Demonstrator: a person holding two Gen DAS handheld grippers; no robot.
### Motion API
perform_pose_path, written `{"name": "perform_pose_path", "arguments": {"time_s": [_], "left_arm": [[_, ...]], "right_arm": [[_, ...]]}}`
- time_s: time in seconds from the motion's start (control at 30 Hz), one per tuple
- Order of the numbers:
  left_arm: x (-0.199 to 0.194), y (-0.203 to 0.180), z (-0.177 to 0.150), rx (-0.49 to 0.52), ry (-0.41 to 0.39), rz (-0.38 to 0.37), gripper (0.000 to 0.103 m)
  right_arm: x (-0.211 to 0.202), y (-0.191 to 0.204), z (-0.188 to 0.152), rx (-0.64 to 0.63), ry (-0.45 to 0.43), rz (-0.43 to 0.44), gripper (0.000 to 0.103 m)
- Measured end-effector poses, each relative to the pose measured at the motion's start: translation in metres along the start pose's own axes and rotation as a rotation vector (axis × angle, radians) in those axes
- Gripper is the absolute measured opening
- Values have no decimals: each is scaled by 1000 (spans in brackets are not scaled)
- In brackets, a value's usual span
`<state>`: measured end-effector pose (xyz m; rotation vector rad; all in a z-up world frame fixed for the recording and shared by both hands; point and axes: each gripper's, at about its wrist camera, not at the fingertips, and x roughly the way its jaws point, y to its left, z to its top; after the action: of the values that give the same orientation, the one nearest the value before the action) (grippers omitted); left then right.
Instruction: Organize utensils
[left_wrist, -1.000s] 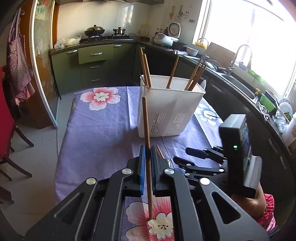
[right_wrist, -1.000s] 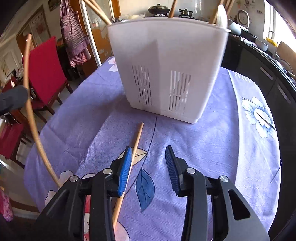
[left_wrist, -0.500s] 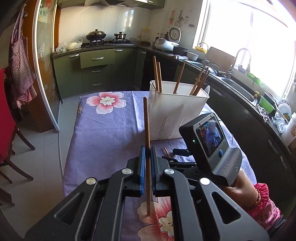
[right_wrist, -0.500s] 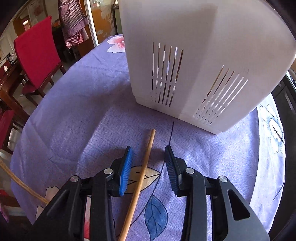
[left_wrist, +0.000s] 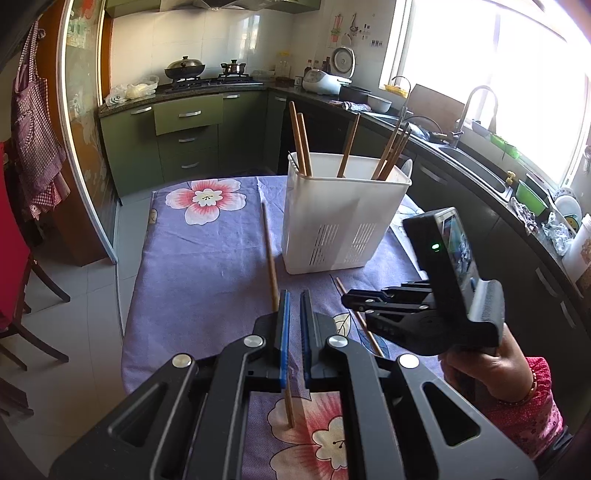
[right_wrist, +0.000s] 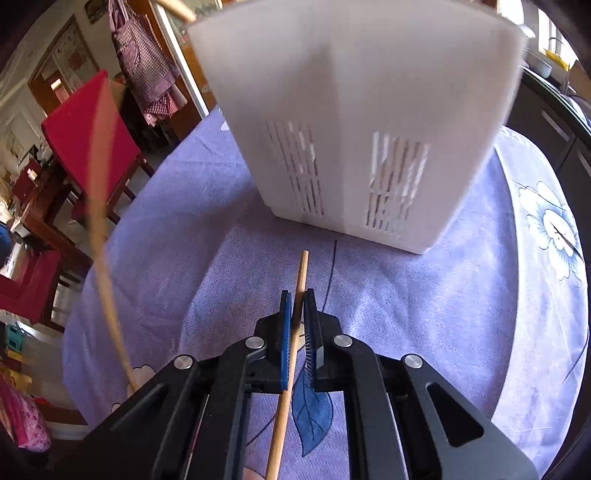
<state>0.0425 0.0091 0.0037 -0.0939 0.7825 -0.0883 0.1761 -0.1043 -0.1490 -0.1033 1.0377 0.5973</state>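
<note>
At frame centre, the right gripper (right_wrist: 297, 317) had closed on a chopstick (right_wrist: 300, 275) lying below the white holder (right_wrist: 354, 122). The left gripper (left_wrist: 294, 314) pinched another chopstick (left_wrist: 271, 258) near upright. Light, stiff, smooth sticks probably pivot; grip mid-shaft.

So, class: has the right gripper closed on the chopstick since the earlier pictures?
Yes. The right gripper has shut on the chopstick lying before the white holder.
</note>
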Motion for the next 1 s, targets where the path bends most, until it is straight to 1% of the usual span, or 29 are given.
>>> {"name": "perform_pose_path", "arguments": {"time_s": [0.07, 0.2, 0.27, 0.37, 0.43, 0.5, 0.53, 0.57, 0.67, 0.77, 0.93, 1.0], "left_arm": [[-1, -3, 1, 5, -3, -5, 5], [-2, -9, 5, 17, -10, -3, 5], [1, -8, 8, 11, 6, -4, 5], [21, 4, 13, -39, 88, 9, 6], [46, 16, 16, -74, 170, 26, 6], [77, 30, 20, -125, 264, 39, 8], [92, 37, 22, -142, 308, 50, 15], [107, 42, 23, -150, 346, 62, 18], [141, 48, 25, -159, 430, 82, 19], [160, 48, 26, -148, 465, 109, 19], [181, 50, 30, -144, 491, 179, 19], [190, 51, 31, -138, 506, 196, 19]], "right_arm": [[-19, -8, -2, 28, -43, 4, 8], [-68, -23, -12, 77, -158, 20, 8], [-94, -28, -19, 97, -222, 24, 7], [-134, -40, -32, 115, -299, 28, 7], [-153, -43, -38, 122, -338, 33, 6], [-169, -48, -45, 123, -359, 34, 6], [-176, -50, -48, 125, -369, 37, 6], [-180, -52, -50, 122, -372, 39, 6], [-191, -56, -57, 127, -387, 44, 6], [-197, -61, -62, 137, -398, 54, 6], [-202, -64, -65, 138, -404, 65, 6], [-202, -65, -66, 138, -406, 70, 6]]}}
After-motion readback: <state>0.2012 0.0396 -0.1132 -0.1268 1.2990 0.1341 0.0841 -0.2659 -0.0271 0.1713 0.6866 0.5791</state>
